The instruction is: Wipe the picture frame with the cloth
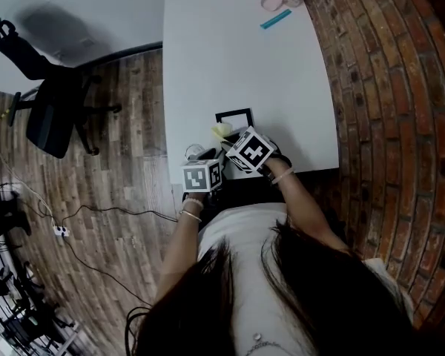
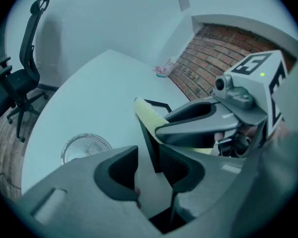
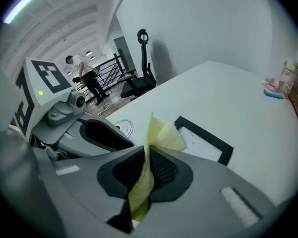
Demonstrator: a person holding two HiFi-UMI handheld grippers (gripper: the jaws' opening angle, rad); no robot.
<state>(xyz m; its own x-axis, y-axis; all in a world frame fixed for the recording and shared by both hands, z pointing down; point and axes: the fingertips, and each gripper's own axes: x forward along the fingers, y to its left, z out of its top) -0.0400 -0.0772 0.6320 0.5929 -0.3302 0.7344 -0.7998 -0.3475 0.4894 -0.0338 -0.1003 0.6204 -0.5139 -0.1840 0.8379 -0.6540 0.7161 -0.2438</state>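
While the right gripper [image 3: 146,156] was clamped shut on the yellow cloth [image 3: 158,135], its two ribbed pads met on the fabric with no gap showing between them. A folded tuft of the cloth stood up past the fingertips, and a short tail hung out below the pads. That tuft sat over the near corner of the picture frame [image 3: 204,145]; whether it touched the frame could not be told.

The black-edged frame lay on the white table [image 1: 237,58], close to the person's edge of it and just beyond both grippers.

The left gripper [image 2: 148,162] held nothing. Its jaws stood wide apart, and one black rail of the frame ran up between them. The rail lay close against the right-hand pad, with a strip of white showing between it and the other pad. Whether that right-hand pad actually touched the rail could not be made out.

Seen from the head view, the two grippers sat side by side, both angled down toward the frame. A round glass dish [image 2: 86,147] rested on the table just left of the left gripper, apart from the frame.
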